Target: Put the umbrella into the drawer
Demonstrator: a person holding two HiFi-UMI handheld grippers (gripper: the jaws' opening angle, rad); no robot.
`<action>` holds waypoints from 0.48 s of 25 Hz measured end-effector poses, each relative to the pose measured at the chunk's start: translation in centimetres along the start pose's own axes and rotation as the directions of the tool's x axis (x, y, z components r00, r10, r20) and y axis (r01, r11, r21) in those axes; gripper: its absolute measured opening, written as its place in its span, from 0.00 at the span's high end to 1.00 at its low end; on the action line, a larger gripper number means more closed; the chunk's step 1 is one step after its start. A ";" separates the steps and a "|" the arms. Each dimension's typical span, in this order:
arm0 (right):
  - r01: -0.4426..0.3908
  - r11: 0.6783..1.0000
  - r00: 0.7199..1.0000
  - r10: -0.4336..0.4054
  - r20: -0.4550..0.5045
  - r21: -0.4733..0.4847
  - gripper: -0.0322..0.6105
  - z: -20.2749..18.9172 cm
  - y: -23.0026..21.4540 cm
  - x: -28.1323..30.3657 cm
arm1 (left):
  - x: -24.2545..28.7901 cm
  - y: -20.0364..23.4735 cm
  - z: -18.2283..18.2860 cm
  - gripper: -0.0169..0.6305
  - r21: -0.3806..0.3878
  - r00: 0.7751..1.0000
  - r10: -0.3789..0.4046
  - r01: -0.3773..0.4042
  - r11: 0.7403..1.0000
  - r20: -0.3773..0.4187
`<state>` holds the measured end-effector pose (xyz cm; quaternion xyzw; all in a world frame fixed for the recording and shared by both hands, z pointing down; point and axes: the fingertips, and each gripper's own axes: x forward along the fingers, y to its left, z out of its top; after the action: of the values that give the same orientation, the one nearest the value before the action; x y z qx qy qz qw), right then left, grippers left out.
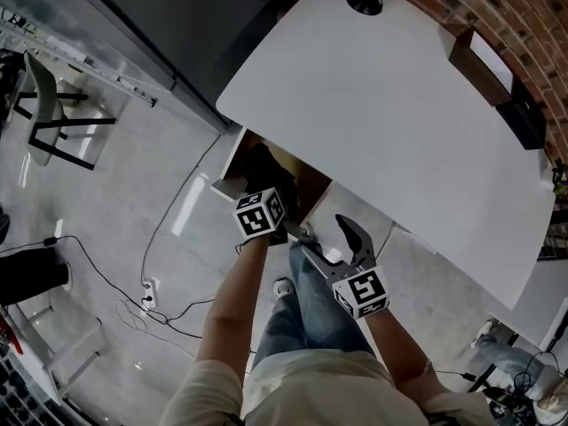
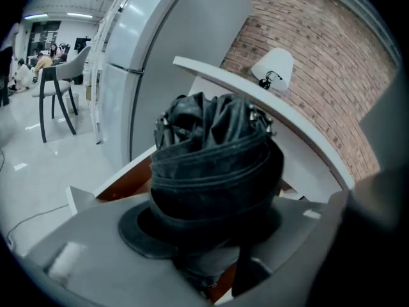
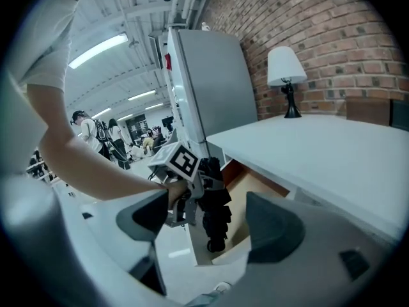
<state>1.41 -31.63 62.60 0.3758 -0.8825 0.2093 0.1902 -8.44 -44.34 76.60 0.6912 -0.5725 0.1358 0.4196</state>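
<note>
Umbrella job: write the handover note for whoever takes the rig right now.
Left claw: shut on the folded black umbrella.
Right claw: open, empty, beside the left one.
Drawer: pulled open under the white table; the umbrella hangs at its opening, not yet laid inside.
Done: umbrella gripped, drawer open.
Left: lower the umbrella into the drawer and release it.

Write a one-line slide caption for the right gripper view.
Left gripper holds a folded black umbrella over the open drawer.
</note>
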 end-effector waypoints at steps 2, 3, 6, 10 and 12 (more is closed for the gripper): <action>-0.003 1.000 1.000 0.003 -0.008 0.013 0.39 -0.5 -0.5 0.6 | 1.5 0.7 -0.6 0.59 -0.031 0.999 0.022 -0.022 0.999 -0.024; -0.003 1.000 1.000 0.004 -0.011 0.020 0.39 -0.7 -0.7 0.8 | 2.1 1.1 -0.9 0.59 -0.043 0.999 0.033 -0.034 0.998 -0.038; -0.006 0.999 1.000 0.007 -0.021 0.034 0.39 -1.4 -1.1 1.3 | 3.8 1.6 -1.6 0.59 -0.057 0.997 0.039 -0.043 0.997 -0.069; -0.008 0.999 0.999 0.010 -0.040 0.049 0.39 -2.4 -1.7 1.8 | 5.7 2.1 -2.1 0.57 -0.056 0.995 0.048 -0.053 0.997 -0.088; -0.005 0.998 0.999 0.007 -0.045 0.055 0.39 -2.6 -2.2 2.0 | 6.9 2.6 -2.1 0.55 -0.054 0.992 0.068 -0.074 0.996 -0.108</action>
<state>2.20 -32.86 66.32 0.3734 -0.8730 0.2424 0.1991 -8.05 -47.45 83.56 0.6498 -0.5774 0.1706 0.4640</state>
